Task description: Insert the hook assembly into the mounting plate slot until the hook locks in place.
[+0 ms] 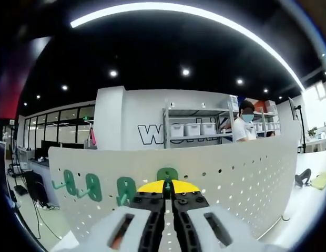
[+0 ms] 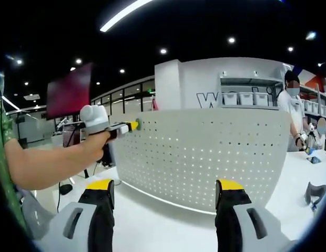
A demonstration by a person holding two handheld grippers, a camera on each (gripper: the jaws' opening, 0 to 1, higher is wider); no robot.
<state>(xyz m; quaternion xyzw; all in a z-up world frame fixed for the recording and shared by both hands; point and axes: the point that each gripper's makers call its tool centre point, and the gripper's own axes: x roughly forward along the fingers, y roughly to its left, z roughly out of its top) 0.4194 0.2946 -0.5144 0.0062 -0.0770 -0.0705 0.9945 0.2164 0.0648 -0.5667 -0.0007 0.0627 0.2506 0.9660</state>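
Yellow-tipped left gripper (image 1: 168, 185) against pegboard (image 1: 247, 168)

In left gripper view the left gripper (image 1: 168, 195) covers the lower part of the fourth green hook (image 1: 167, 174) on the pegboard (image 1: 247, 173), so its seat can't be told, while in right gripper view the board's far face is hidden & its near-right end runs behind the right gripper (image 2: 165, 197).

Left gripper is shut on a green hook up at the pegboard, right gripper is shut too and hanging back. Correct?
One error: the right gripper is open, its jaws standing wide apart in the right gripper view. The rest holds: the left gripper is shut on a green hook at the pegboard.
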